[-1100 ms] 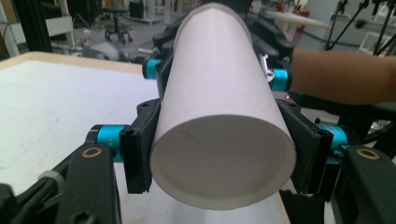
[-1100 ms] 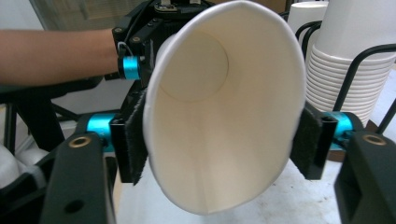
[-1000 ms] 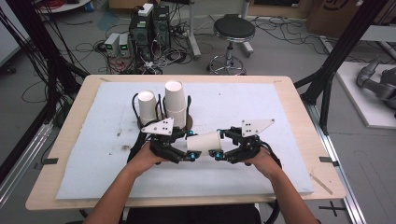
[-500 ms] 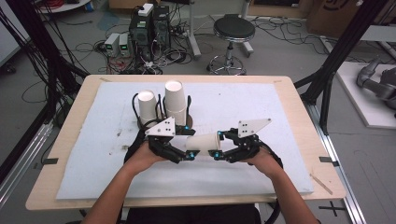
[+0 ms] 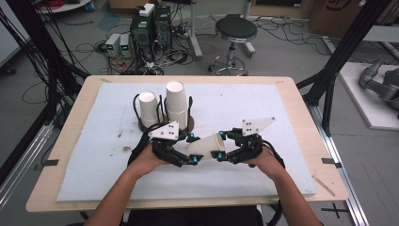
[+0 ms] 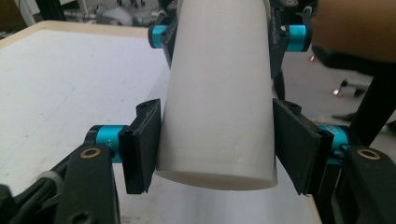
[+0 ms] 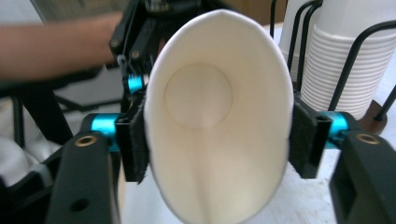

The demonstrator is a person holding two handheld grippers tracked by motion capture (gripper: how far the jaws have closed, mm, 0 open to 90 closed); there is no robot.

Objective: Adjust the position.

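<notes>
1 paper cup [image 5: 207, 146] held sideways between 2 grippers above the near middle of the white mat [image 5: 282, 113].

High view: the left gripper [image 5: 190, 149] grips the cup's narrow base end and the right gripper [image 5: 220, 146] its wide rim end; 2 stacks of cups [image 5: 177, 104] stand in a wire holder [image 5: 189, 123] just beyond the left hand [image 5: 149, 160]. Left gripper view: both of its pads press the sides of the cup [image 6: 219, 93] near the base, jaws closed on it; the right gripper's jaws clamp farther up. Right gripper view: its jaws have just been opening a little, but both pads touch the squeezed, oval rim of the cup [image 7: 217, 121], whose inside faces the camera; the cup stacks [image 7: 348, 65] stand at the right.
</notes>
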